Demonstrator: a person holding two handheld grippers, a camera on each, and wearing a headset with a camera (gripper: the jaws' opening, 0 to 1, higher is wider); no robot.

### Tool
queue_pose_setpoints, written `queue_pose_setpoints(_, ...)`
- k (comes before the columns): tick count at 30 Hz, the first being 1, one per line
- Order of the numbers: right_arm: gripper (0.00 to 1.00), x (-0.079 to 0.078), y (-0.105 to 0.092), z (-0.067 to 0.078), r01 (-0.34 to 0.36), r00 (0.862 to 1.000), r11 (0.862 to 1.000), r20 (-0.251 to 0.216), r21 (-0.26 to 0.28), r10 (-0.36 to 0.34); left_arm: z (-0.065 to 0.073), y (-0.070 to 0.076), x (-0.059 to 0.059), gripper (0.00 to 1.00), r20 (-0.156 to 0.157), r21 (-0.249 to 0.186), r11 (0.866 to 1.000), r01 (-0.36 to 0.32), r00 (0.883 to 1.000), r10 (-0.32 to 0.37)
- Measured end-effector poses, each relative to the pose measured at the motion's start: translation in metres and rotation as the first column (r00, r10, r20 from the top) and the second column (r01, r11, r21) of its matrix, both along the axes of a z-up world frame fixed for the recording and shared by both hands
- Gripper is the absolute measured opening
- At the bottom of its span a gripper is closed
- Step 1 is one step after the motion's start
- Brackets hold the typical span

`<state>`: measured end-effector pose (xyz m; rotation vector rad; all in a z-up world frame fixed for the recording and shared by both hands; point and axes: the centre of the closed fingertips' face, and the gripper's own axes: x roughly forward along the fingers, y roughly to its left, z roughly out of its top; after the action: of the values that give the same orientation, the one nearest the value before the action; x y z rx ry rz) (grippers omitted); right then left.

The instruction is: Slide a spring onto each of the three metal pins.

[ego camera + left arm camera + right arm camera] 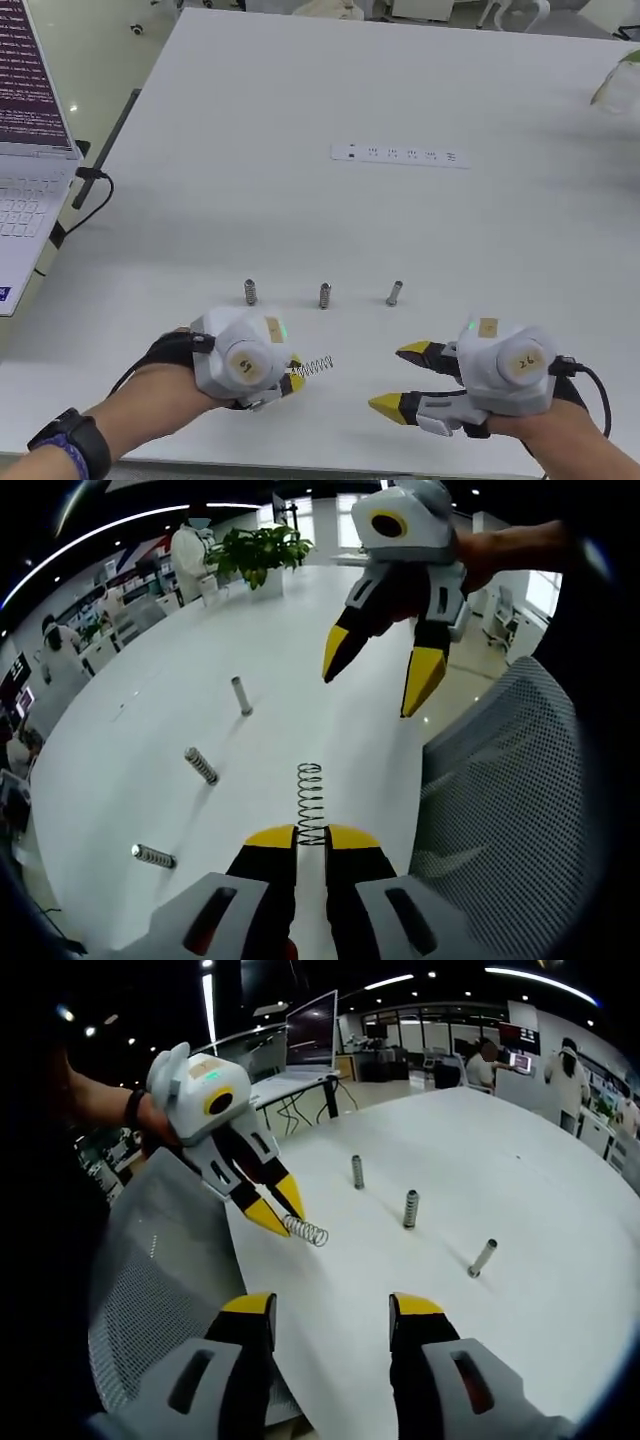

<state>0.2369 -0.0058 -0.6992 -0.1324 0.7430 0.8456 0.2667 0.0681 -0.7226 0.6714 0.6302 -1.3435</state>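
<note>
Spring [311,798] sits clamped in left gripper [311,835] near the table [400,80] edge; right gripper [332,1305] gapes wide.

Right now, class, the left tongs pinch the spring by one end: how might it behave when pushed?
The spring looks thin-wired and open-coiled, so probably light and bendy; pushed, it may bow sideways. Held by one end in the left tongs, its free end could wobble. Round, it may roll if dropped.
</note>
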Motion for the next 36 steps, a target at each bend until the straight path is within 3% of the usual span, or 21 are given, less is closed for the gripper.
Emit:
queue_pose_setpoints(17, 0.34, -0.001, 0.034, 0.004, -0.121, 0.993, 0.992, 0.000, 0.047, 0.121, 0.020, -0.008, -0.019, 0.02, 0.017, -0.039, 0.998, 0.058, 0.998, -0.057)
queue_pose_setpoints(28, 0.26, -0.002, 0.049, 0.010, -0.189, 0.982, 0.978, 0.009, 0.083, 0.189, 0.034, -0.013, -0.022, 0.02, 0.024, -0.063, 0.994, 0.093, 0.996, -0.091)
queue_pose_setpoints(36, 0.18, -0.001, 0.052, 0.016, -0.203, 0.979, 0.973, 0.021, 0.109, 0.202, 0.034, -0.015, -0.026, 0.02, 0.041, -0.046, 0.990, 0.134, 0.990, -0.132)
